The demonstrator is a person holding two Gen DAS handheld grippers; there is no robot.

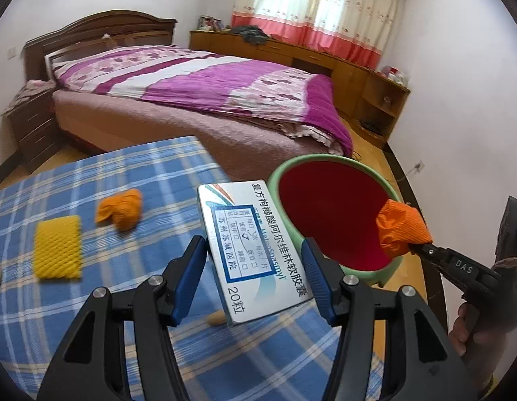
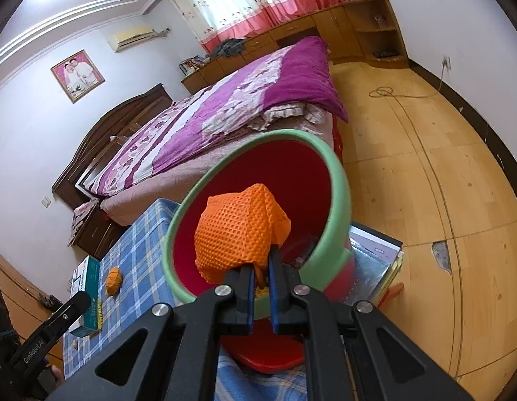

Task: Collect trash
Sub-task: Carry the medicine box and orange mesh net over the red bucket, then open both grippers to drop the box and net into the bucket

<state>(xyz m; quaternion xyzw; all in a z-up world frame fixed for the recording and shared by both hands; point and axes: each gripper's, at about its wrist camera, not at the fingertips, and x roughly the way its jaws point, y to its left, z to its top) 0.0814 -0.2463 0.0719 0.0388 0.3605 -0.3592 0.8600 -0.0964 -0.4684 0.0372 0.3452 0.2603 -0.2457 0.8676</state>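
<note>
Left claw (image 1: pixel 255 279): holding the medicine box (image 1: pixel 250 250) across its narrow width, jaws about halfway apart with the blue pads on the box's two long edges; the box stands tilted and lifted off the checked cloth (image 1: pixel 125 180).
Right claw (image 2: pixel 260 275): nearly closed, pinching one bunched corner of the orange foam net (image 2: pixel 238 227); the rest of the net bulges free ahead of the jaws.
Bin (image 2: pixel 338 200): green rim, red inside, directly ahead of the right claw, with the net over its mouth; ahead and to the right of the left claw, rim just beyond the box.
Box handling: probably light, thin card, stiff but crushable; the edge grip looks sound, gentle pressure advised.
Net handling: very light, soft, springy; likely to cling to the pads when let go.
Left behind: yellow foam net (image 1: pixel 58 247) and a second orange wad (image 1: pixel 120 209) lie on the cloth, ahead and left of the left claw; soft, best pinched at a fold.
</note>
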